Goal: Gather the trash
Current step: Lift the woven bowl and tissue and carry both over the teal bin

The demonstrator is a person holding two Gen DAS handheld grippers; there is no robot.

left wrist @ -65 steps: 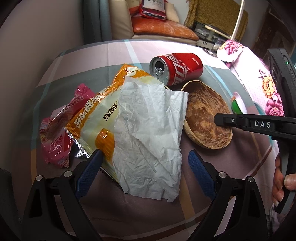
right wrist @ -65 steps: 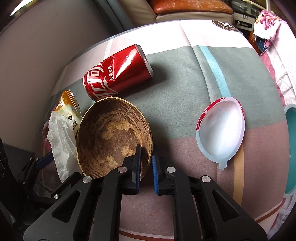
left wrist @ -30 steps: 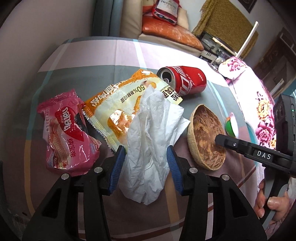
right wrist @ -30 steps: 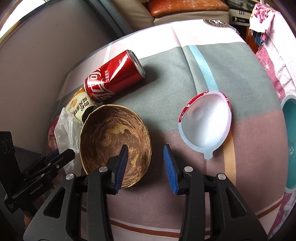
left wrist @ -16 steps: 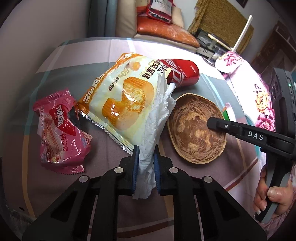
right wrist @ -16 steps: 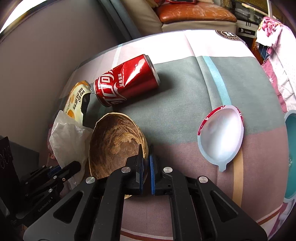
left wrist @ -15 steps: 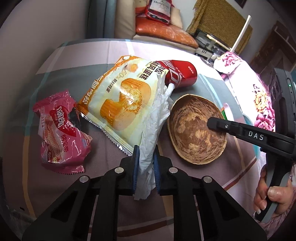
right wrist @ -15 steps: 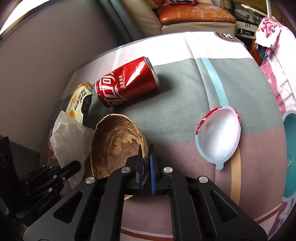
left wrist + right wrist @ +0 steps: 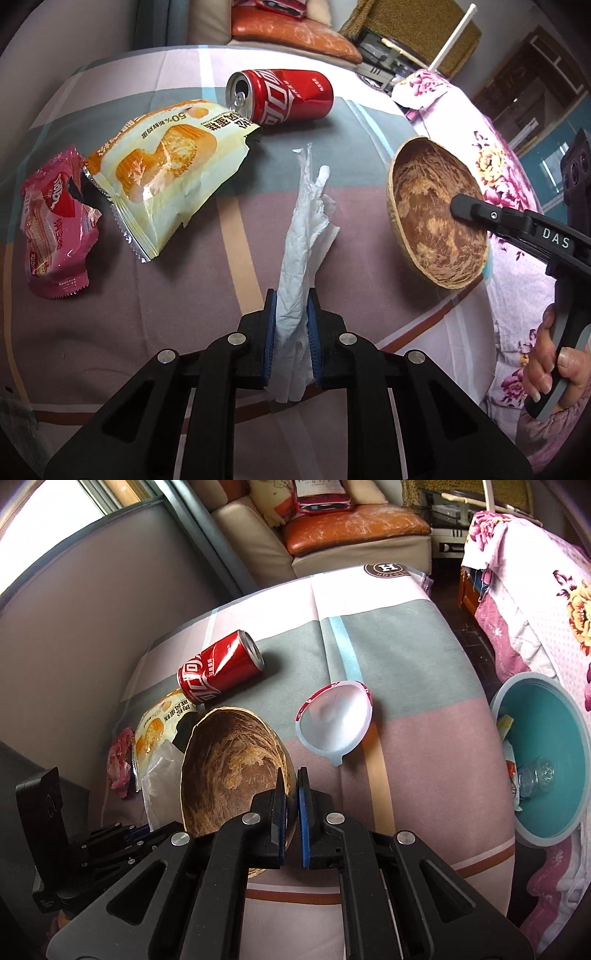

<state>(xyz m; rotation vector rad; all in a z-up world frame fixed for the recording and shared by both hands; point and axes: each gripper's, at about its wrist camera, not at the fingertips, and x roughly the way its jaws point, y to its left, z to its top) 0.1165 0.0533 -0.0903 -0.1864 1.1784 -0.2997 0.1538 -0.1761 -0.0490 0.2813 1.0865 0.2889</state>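
Note:
My left gripper (image 9: 291,295) pinches a crumpled white tissue (image 9: 306,221) between its blue pads, and the tissue trails forward over the cloth; the jaws are opening slightly with the tissue still pressed between them. My right gripper (image 9: 291,775) is shut on the near rim of a brown coconut-shell bowl (image 9: 229,760), which hangs tilted above the table. In the left wrist view that bowl (image 9: 432,206) sits at the right with the other gripper's finger on it. A red can (image 9: 284,96) lies on its side beyond a yellow snack bag (image 9: 166,166) and a pink wrapper (image 9: 55,229).
A white plastic lid (image 9: 334,720) lies on the striped tablecloth (image 9: 406,760) to the right of the bowl. A teal bin (image 9: 554,716) holding some trash stands off the table's right edge, beside a floral cloth. A sofa stands behind the table.
The left gripper shut on the tissue and drew it rightward off the yellow bag. The right gripper shut on the bowl's rim and lifted it, tilting it up.

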